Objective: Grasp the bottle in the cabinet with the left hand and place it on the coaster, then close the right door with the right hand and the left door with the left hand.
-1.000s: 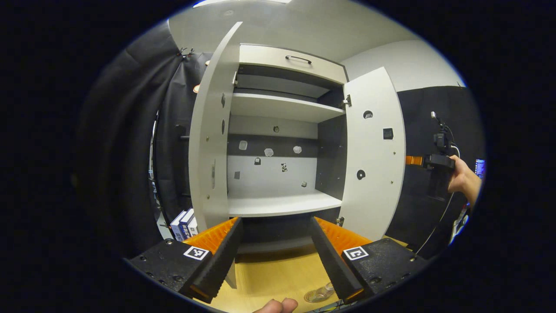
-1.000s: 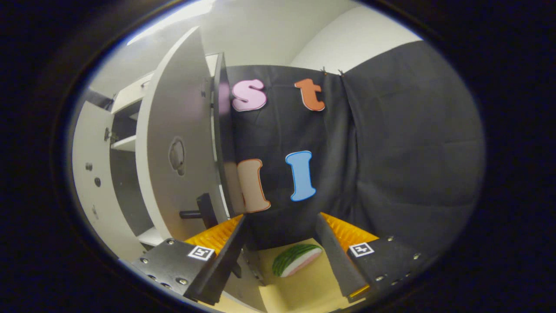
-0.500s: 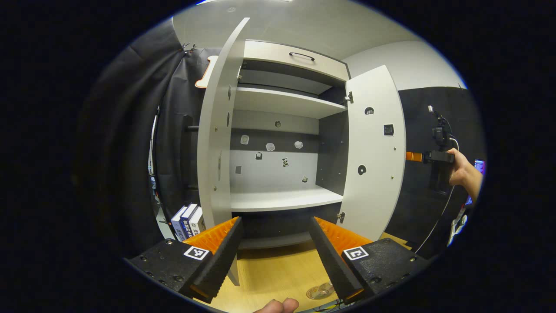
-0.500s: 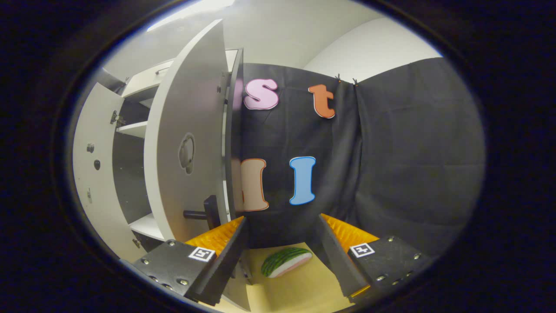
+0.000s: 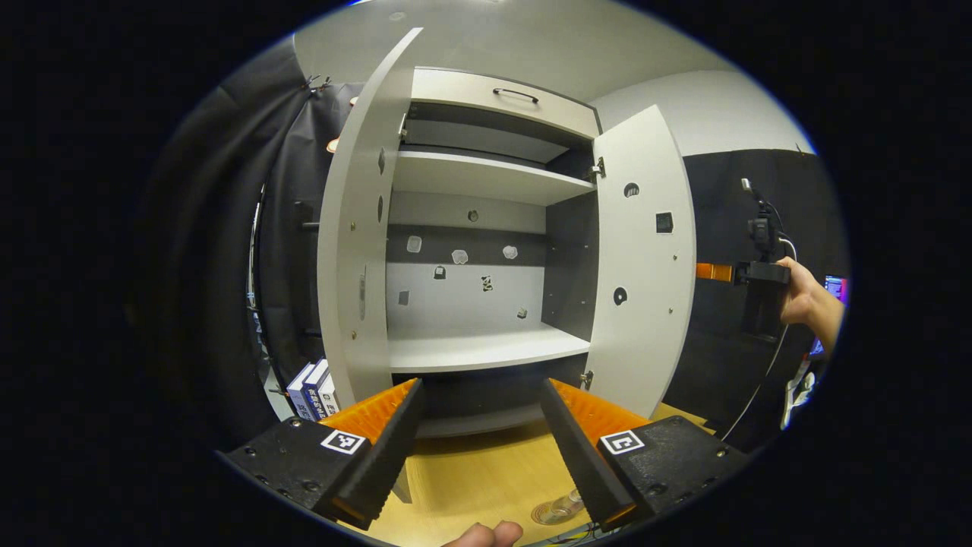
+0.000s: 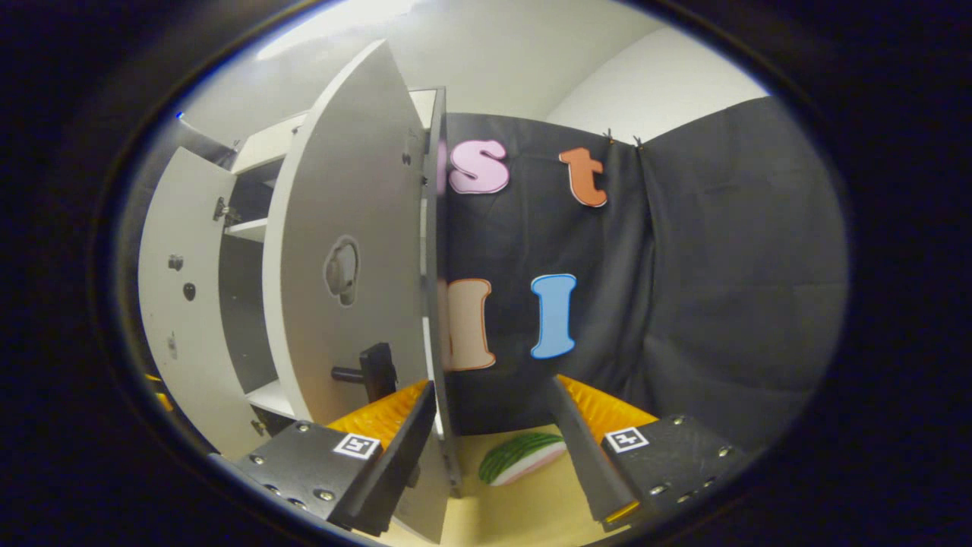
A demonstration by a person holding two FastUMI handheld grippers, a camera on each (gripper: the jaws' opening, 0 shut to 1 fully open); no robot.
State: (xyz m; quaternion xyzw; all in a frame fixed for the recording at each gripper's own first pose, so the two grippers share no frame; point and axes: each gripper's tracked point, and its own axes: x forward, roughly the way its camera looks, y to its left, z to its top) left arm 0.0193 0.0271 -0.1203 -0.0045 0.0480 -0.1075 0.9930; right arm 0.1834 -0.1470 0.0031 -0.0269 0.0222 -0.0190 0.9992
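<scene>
- Left gripper [image 5: 480,448]: jaws spread wide, nothing held or touched; aimed level at the open cabinet [image 5: 486,220], above the wooden table [image 5: 478,479]
- Bottle [image 5: 560,507] seen on the coaster at the frame's bottom edge, just beside the right-side finger; a fingertip [image 5: 486,534] shows below
- Right gripper [image 6: 497,448]: jaws spread, empty; held behind the right door [image 6: 345,251], near its handle [image 6: 372,372]; watermelon slice [image 6: 524,457] lies between the fingers on the table
- Versus 0.5 s ago: right gripper shifted closer to the door edge; both doors unchanged, open
</scene>
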